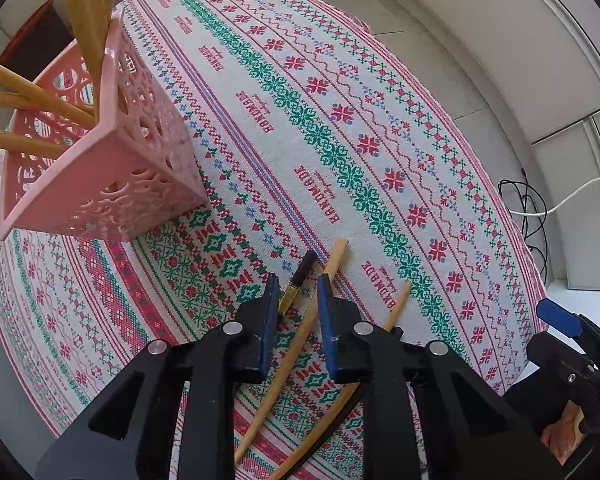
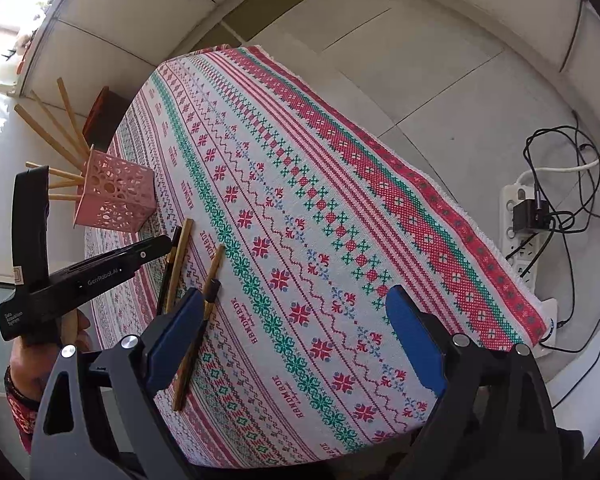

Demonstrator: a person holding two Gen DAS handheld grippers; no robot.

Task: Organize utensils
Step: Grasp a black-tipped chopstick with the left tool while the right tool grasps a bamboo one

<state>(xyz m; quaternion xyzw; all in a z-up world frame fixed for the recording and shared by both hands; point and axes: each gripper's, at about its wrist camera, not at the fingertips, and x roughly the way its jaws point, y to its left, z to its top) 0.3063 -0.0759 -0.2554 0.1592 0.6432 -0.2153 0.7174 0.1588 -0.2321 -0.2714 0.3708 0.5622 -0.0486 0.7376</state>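
My left gripper (image 1: 298, 278) points down at the patterned tablecloth (image 1: 380, 120). Its blue pads stand close together around a black, gold-banded chopstick (image 1: 300, 274) and a bamboo chopstick (image 1: 300, 340), with gaps still showing. Another bamboo chopstick (image 1: 398, 304) lies just to the right. A pink openwork basket (image 1: 140, 152) at the left holds several bamboo chopsticks (image 1: 88, 20). My right gripper (image 2: 296, 294) hangs wide open over the cloth. A dark chopstick (image 2: 200, 332) lies by its left pad, and loose chopsticks (image 2: 178, 264) lie near the basket (image 2: 116, 196).
The table's edge (image 2: 460, 216) drops to a tiled floor, where a white power strip (image 2: 520, 232) lies with tangled cables. A dark brown stool (image 2: 104, 108) stands behind the basket. A person's hand (image 2: 32, 360) holds the left gripper (image 2: 168, 242).
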